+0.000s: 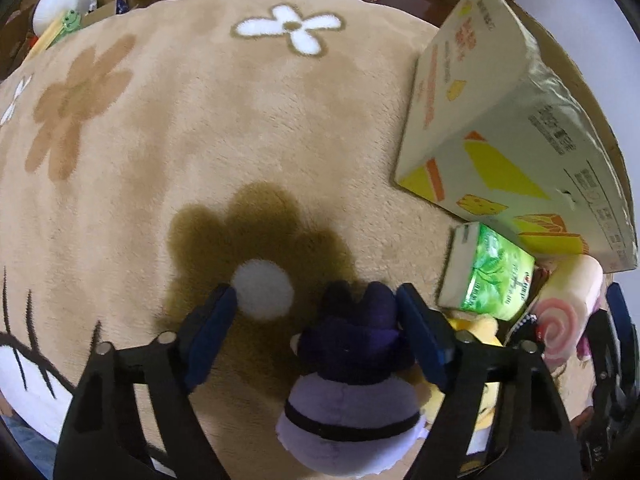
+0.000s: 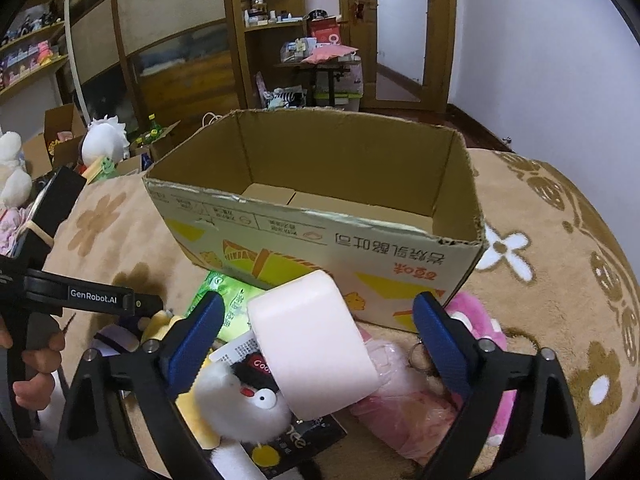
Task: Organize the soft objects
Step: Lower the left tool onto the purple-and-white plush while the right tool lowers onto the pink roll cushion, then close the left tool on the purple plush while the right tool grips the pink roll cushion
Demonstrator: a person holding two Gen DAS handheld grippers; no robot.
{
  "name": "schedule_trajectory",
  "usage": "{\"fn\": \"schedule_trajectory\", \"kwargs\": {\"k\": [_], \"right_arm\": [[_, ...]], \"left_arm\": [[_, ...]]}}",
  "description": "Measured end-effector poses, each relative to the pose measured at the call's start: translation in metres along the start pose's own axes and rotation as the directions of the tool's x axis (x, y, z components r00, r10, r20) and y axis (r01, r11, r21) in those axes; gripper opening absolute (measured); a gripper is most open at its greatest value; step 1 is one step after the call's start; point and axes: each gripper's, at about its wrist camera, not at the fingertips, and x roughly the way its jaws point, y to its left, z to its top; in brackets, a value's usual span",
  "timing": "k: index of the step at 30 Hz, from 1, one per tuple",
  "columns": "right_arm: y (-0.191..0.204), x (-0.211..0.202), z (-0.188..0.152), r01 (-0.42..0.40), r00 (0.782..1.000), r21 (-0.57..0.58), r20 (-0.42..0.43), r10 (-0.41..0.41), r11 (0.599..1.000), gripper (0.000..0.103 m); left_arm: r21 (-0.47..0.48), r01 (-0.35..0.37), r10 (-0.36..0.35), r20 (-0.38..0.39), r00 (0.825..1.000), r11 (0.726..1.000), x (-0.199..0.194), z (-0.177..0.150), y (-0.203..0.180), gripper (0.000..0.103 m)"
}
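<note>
My left gripper (image 1: 318,304) is open over a purple and dark plush toy (image 1: 352,380) that lies between its fingers on the beige rug (image 1: 200,120). My right gripper (image 2: 318,316) is open around a pale pink swiss-roll plush (image 2: 314,344), also seen end-on in the left wrist view (image 1: 568,312). An open, empty cardboard box (image 2: 320,216) stands just behind the pile. Under the roll lie a white plush with red nose (image 2: 244,396), a pink plush (image 2: 476,320) and a pink bagged soft item (image 2: 404,404).
A green tissue pack (image 1: 488,272) leans by the box (image 1: 500,120). A yellow plush (image 1: 476,328) lies beside the purple one. A white plush (image 2: 104,140) and small boxes sit beyond the rug. Shelves and a door stand at the back.
</note>
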Motion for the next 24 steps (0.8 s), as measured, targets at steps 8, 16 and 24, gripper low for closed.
{"fn": "schedule_trajectory", "kwargs": {"k": [8, 16, 24], "right_arm": [[0.001, 0.010, -0.004, -0.050, 0.998, 0.021, -0.037, 0.050, 0.999, 0.092], [0.002, 0.017, -0.008, -0.082, 0.993, 0.015, -0.082, 0.083, 0.997, 0.078], [0.006, 0.019, -0.008, -0.072, 0.994, -0.003, -0.087, 0.071, 0.997, 0.078]], "left_arm": [[-0.015, 0.064, -0.064, -0.039, 0.997, 0.998, 0.006, 0.002, -0.007, 0.051], [-0.003, 0.074, -0.074, -0.037, 0.997, 0.997, 0.006, 0.000, -0.017, 0.039], [0.013, 0.062, -0.062, -0.025, 0.998, 0.998, 0.004, -0.008, -0.025, 0.036]]}}
